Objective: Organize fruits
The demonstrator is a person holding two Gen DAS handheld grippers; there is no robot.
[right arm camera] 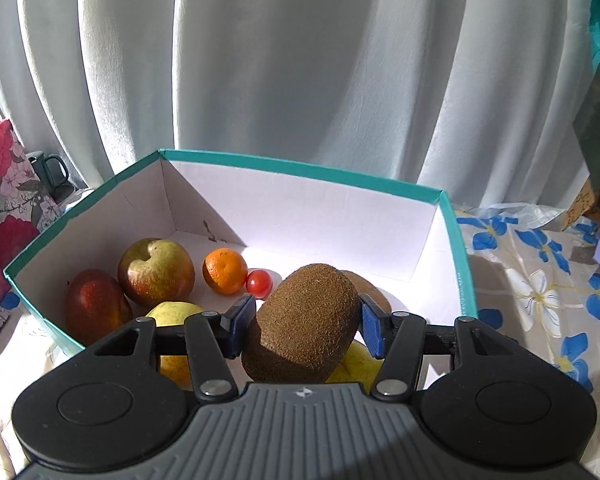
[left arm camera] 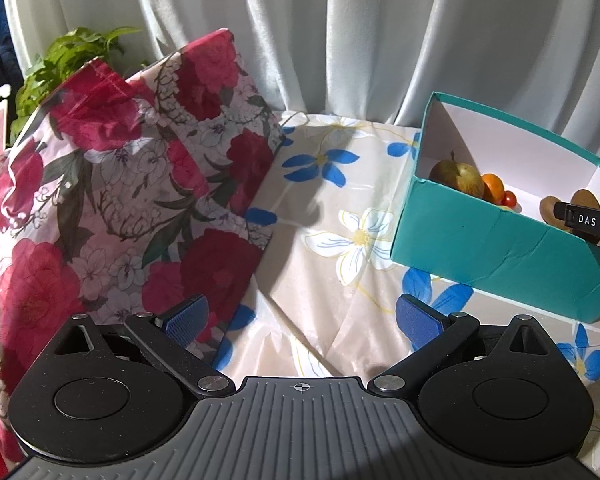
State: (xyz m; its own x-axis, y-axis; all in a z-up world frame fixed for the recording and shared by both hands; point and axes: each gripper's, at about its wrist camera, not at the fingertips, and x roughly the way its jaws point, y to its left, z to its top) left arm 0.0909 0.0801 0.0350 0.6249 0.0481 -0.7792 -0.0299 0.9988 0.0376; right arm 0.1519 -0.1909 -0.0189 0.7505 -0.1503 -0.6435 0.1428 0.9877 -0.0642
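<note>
Filling the right tool [right arm camera: 306,330]: a brown, fuzzy, oval kiwi [right arm camera: 304,324].

White curtain [left arm camera: 340,40] hangs behind; a rose-print bag [left arm camera: 140,184] leans at left, green plant [left arm camera: 72,56] behind it, blue-flowered cloth [left arm camera: 332,216] covering the surface, dark mug [right arm camera: 50,172] beside the curtain.

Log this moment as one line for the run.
right gripper: shut on kiwi over teal box | left gripper: open, empty
</note>
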